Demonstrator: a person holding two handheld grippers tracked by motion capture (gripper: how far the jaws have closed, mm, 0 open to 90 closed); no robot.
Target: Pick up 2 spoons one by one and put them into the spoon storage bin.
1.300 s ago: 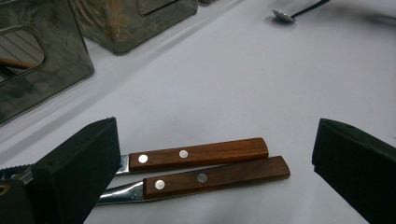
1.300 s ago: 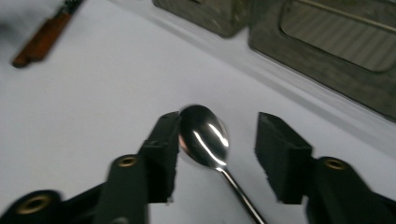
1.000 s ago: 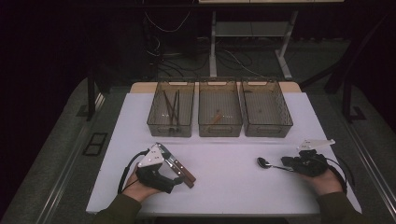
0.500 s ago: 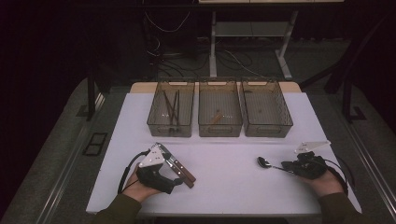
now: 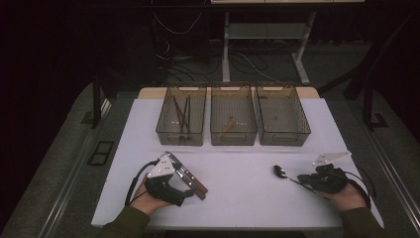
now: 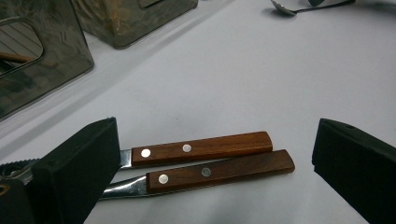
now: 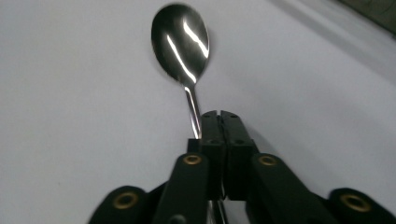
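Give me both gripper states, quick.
Left gripper: open, jaws either side of two knives on the table.
Right gripper: shut on the spoon handle, jaws just easing open.

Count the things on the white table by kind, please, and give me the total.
Clear plastic bins in a row: 3
Wooden-handled steel utensils lying side by side: 2
Shiny steel spoon, handle between the right tool's jaws: 1
Total: 6
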